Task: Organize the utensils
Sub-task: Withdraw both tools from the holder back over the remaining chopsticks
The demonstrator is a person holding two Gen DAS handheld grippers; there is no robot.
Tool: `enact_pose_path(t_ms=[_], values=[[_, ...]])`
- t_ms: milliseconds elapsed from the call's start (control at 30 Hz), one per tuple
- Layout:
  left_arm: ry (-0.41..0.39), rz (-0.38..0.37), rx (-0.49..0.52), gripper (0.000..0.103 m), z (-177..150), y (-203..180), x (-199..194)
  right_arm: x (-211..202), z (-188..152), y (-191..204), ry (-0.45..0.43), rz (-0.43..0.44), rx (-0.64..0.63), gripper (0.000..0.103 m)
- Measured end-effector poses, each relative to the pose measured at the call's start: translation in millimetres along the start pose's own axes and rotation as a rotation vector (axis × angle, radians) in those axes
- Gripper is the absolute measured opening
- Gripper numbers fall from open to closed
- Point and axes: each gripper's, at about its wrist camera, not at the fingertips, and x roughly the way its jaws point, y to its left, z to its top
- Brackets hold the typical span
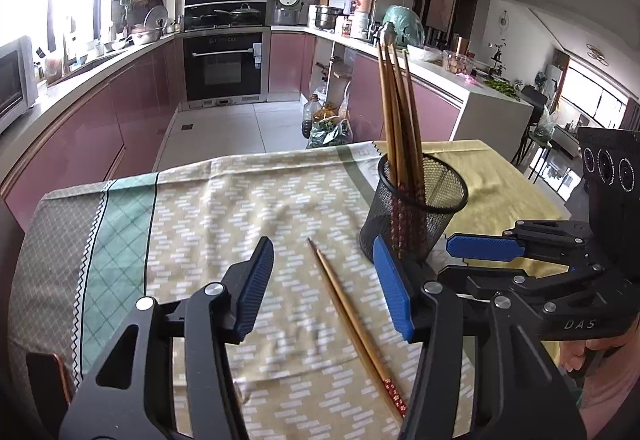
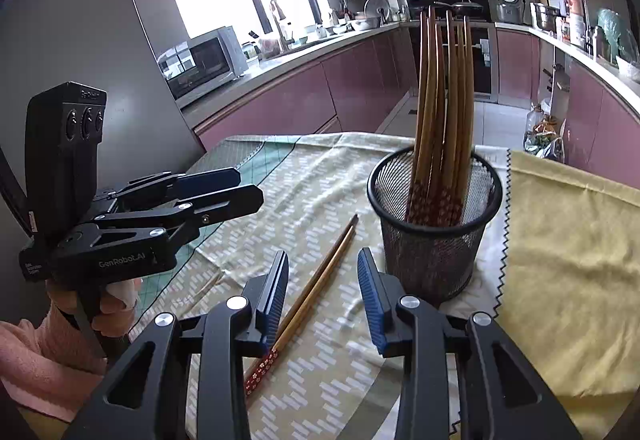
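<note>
On the cloth-covered table (image 1: 224, 200) in a kitchen, a black mesh cup (image 1: 416, 208) already held a bunch of chopsticks (image 1: 400, 112), standing upright with their patterned red ends down. That part of the tidying looked done. What remained, judging from both views, was a pair of loose chopsticks (image 2: 316, 284) lying side by side flat on the cloth just beside the cup, red ends towards the cameras; the left view showed them as one slim line.

The left gripper (image 1: 324, 284) hovered over them with its blue pads spread apart and nothing clasped, the loose sticks lying below the gap. The right gripper (image 2: 322, 300) was likewise released, its jaws parted either side of the sticks without pressing them. Neither hand held anything, so the last pair was not yet lifted into the cup.
</note>
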Motion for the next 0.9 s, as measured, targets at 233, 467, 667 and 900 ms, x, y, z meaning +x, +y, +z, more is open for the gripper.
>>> enact_pose_path(t_ms=[233, 467, 667, 900], values=[[0.034, 0.028, -0.025, 0.062, -27.4, 6.7, 0.7, 18.5, -22.3, 1.9, 0.056, 0.003, 0.045, 0.04], [0.053, 0.058, -0.026, 0.064, -40.0, 8.2, 2.3, 29.1, -35.6, 7.8, 0.098, -0.002, 0.06, 0.04], [0.079, 0.072, -0.044, 0.064, -48.1, 13.1, 5.8, 41.4, -40.1, 19.6, 0.127, -0.027, 0.035, 0.04], [0.105, 0.074, -0.067, 0.064, -59.2, 22.0, 9.2, 51.0, -44.4, 30.5, 0.153, -0.077, -0.009, 0.04]])
